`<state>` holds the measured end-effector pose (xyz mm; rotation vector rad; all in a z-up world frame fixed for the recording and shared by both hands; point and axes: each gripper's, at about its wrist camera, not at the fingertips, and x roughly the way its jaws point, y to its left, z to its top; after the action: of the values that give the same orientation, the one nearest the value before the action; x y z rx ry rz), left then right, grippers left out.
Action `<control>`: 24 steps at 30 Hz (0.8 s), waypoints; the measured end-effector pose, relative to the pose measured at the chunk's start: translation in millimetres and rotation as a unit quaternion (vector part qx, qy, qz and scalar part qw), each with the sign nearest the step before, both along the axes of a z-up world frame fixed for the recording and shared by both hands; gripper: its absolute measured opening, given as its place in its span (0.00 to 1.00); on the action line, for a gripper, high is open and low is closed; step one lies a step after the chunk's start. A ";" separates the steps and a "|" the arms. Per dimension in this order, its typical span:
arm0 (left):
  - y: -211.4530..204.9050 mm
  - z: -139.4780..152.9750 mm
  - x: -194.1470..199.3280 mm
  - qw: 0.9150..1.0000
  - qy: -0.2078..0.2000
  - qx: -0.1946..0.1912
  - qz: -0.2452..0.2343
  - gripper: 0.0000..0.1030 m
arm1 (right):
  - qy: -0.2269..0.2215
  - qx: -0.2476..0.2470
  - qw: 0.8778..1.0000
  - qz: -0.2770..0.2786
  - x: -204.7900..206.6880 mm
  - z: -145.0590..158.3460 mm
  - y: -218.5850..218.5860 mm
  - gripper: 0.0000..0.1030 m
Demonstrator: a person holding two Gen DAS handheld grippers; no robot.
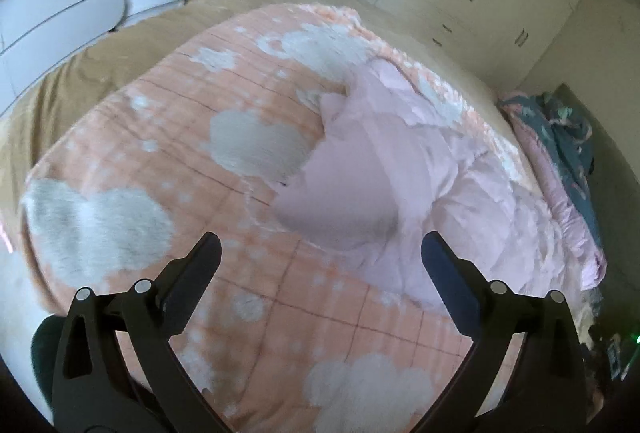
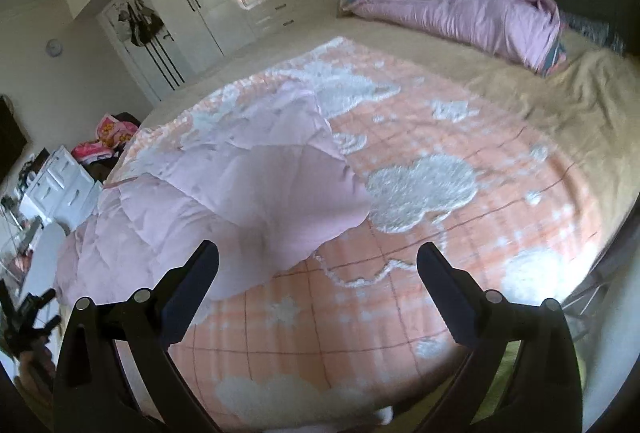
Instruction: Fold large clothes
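Left wrist view: one pink garment [image 1: 360, 169] on one cloud-patterned blanket [image 1: 160, 137], both grippers' fingers [image 1: 206, 253] wide, empty.

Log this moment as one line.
left gripper: open, empty | right gripper: open, empty | pink garment: on blanket, part folded

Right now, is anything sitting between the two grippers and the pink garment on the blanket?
Nothing visible. Both the left gripper and right gripper are open and empty, and only bare blanket lies between their fingers and the pink garment.
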<state>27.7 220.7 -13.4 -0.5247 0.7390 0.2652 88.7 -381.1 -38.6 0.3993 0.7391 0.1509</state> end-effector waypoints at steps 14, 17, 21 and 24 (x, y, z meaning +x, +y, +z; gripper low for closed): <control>-47.7 76.5 -49.8 0.994 -0.074 0.078 -0.031 0.91 | -0.129 -0.065 0.986 0.088 -63.0 88.5 49.7 0.96; -72.2 83.6 -56.9 0.992 -0.086 0.078 -0.044 0.91 | -0.147 -0.070 0.980 0.117 -77.1 101.0 69.2 0.96; -108.6 79.7 -60.8 0.989 -0.080 0.092 -0.081 0.91 | -0.152 -0.073 0.973 0.159 -94.4 104.6 95.7 0.96; -130.0 72.7 -61.4 0.987 -0.075 0.097 -0.101 0.91 | -0.152 -0.067 0.970 0.176 -104.7 101.3 109.0 0.96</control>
<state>-33.7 90.7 59.3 -0.2778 0.6074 0.1059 -16.0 -272.1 62.7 0.1078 0.5084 0.4841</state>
